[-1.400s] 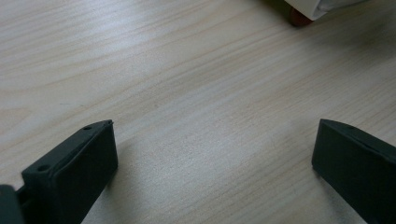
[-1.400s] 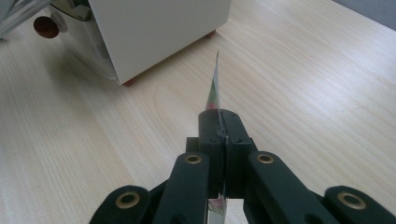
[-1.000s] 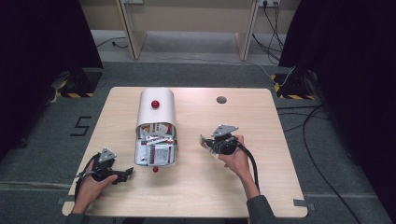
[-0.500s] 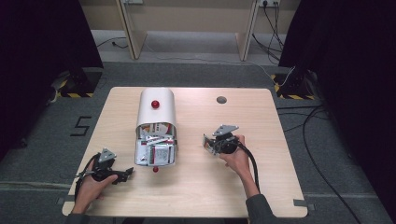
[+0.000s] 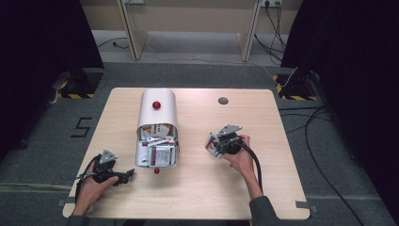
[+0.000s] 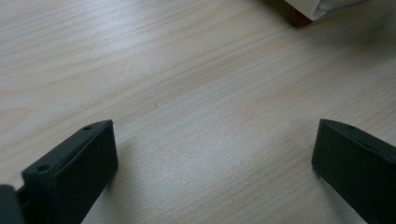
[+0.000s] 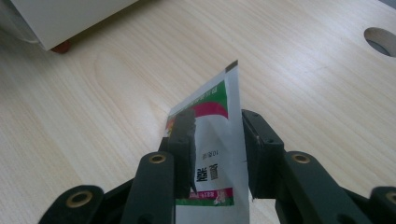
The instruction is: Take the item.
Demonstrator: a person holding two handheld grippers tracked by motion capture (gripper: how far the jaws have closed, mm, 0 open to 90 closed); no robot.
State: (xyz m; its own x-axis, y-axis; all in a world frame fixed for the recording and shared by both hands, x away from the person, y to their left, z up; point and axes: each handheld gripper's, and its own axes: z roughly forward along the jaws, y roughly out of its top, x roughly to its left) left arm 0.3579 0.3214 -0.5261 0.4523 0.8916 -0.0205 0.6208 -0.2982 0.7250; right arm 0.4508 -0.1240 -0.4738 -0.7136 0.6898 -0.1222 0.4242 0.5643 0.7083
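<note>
A white dome-topped box (image 5: 157, 113) with a red knob (image 5: 156, 105) lies on the table, its open front facing the person and stuffed with several sachets (image 5: 156, 153). To the right of the box, my right gripper (image 5: 214, 143) is shut on a white sachet (image 7: 219, 93) printed in green and red, which stands upright between the jaws just above the wood. This sachet (image 5: 210, 142) is apart from the box. My left gripper (image 5: 128, 175) rests at the front left, jaws wide open over bare wood (image 6: 215, 135), with nothing between them.
The wooden table (image 5: 197, 197) has a round cable hole (image 5: 223, 100) at the back right. A red foot (image 6: 299, 18) of the box shows at the top of the left gripper view. Cables (image 5: 310, 122) trail on the floor to the right.
My right gripper has drifted slightly to the right with the sachet, away from the box. The left gripper has stayed put.
</note>
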